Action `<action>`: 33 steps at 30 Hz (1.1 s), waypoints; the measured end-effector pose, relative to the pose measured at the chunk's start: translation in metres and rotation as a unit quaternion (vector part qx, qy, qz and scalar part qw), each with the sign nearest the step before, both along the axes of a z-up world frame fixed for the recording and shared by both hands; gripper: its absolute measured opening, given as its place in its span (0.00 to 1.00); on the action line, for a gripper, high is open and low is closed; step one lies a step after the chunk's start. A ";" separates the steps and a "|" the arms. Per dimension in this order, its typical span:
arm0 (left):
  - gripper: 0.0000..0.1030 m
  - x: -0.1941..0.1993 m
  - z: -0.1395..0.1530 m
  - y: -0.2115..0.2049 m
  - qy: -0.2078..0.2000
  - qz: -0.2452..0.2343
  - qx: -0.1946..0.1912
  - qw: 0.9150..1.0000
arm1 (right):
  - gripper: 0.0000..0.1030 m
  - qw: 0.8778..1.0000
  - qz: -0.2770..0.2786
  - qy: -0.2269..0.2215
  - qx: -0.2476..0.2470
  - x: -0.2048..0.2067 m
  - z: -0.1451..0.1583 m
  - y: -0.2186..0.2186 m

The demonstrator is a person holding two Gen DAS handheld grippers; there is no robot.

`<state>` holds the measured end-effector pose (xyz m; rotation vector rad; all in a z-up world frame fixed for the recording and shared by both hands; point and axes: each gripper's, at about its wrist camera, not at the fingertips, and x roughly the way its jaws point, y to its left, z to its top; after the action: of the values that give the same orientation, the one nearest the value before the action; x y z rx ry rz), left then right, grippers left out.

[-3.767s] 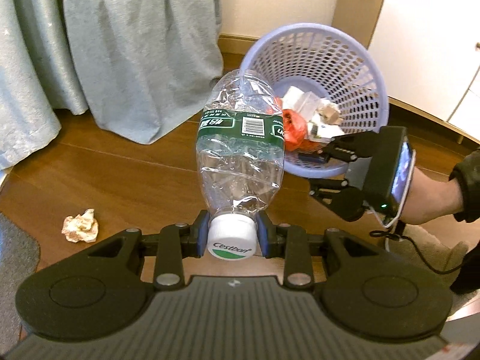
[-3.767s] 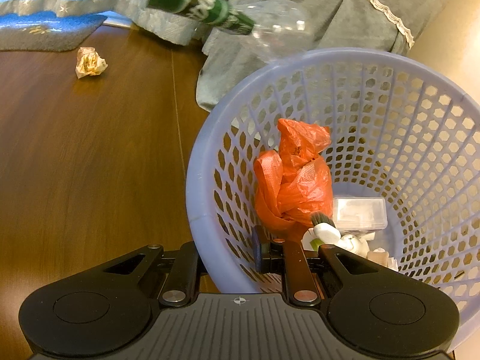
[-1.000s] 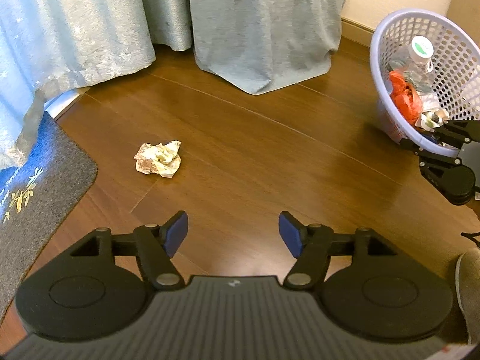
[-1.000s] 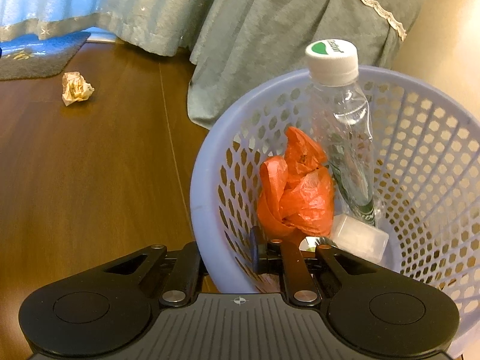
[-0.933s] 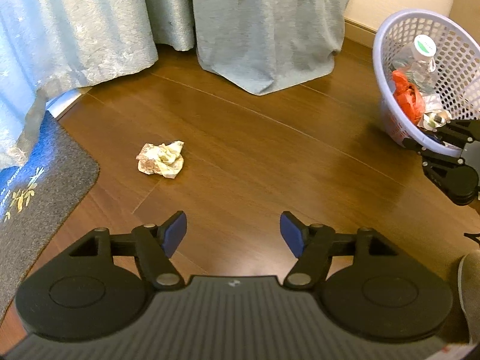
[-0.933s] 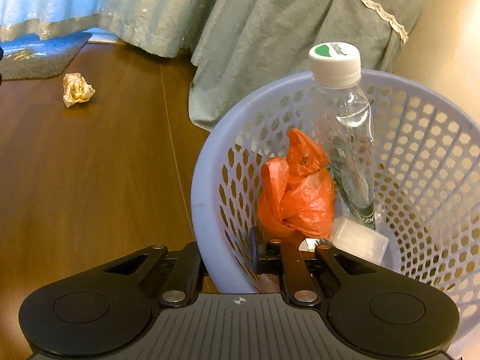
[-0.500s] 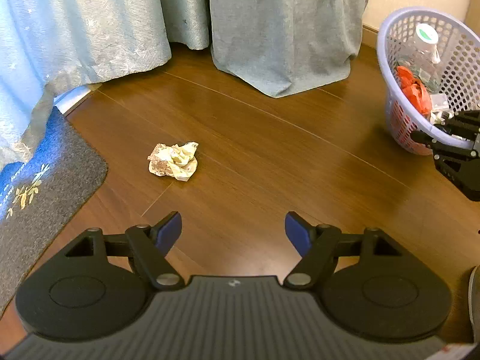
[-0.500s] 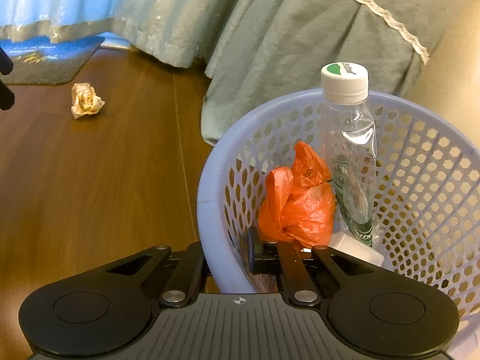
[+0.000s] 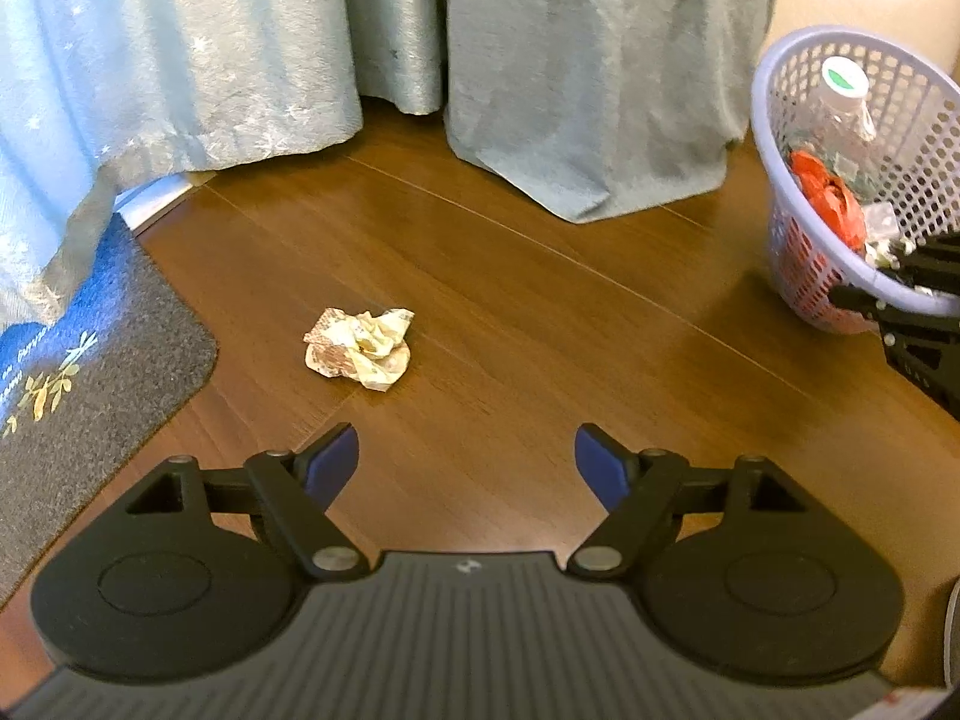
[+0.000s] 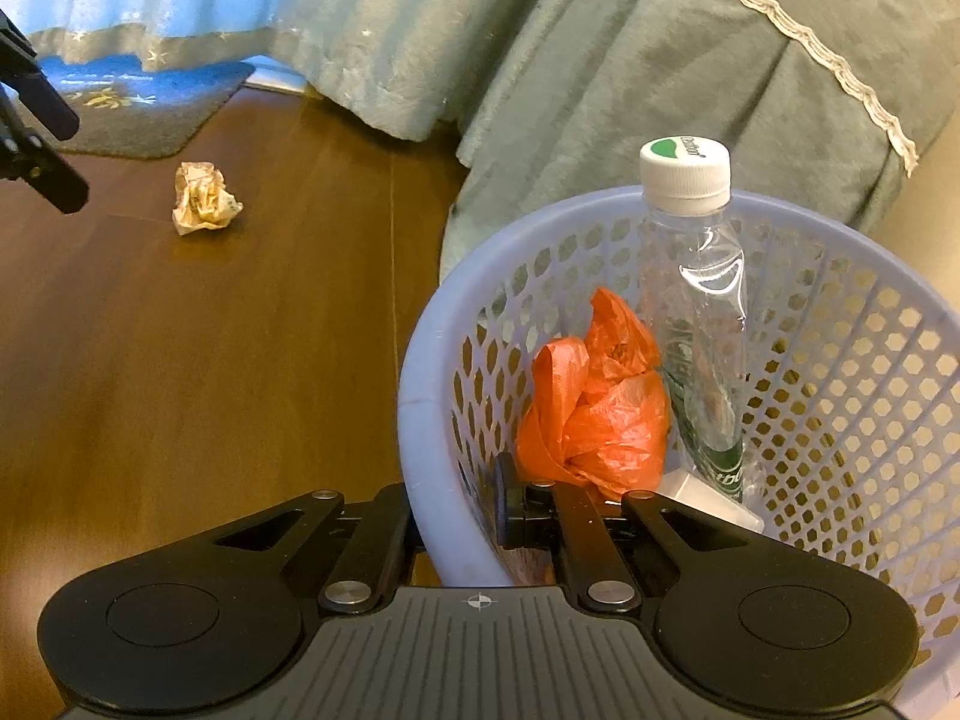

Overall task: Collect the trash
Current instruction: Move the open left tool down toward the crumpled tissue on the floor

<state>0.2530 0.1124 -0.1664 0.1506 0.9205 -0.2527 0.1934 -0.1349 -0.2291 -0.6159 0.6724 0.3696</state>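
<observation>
The left gripper (image 9: 467, 461) had its blue-padded jaws opening over bare brown wooden floor (image 9: 540, 324), nothing between them. A crumpled beige paper ball (image 9: 360, 348) lay on the floor ahead, well apart from the fingertips. The right gripper (image 10: 456, 510) was clamped on the rim of the lavender perforated plastic basket (image 10: 420, 396), which held a clear plastic bottle (image 10: 702, 324) with a white cap and a scrunched orange plastic bag (image 10: 594, 408). Teal curtains (image 9: 570, 72) hung behind.
</observation>
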 end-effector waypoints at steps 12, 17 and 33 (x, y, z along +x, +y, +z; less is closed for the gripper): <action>0.76 0.013 -0.013 0.017 -0.005 0.035 -0.006 0.999 | 0.05 1.000 0.021 -0.004 -0.012 -0.008 -0.009 0.038; 0.76 0.017 -0.017 0.022 -0.006 0.043 -0.011 0.999 | 0.05 1.000 0.018 -0.009 -0.007 -0.009 -0.009 0.054; 0.80 0.034 -0.053 0.041 -0.016 0.064 -0.016 0.998 | 0.05 0.999 0.029 -0.034 -0.023 -0.010 -0.026 0.083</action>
<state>0.2866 0.1538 -0.2191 0.0653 0.8899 -0.1450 0.1829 -0.0520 -0.2551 -0.6892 0.5995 0.3863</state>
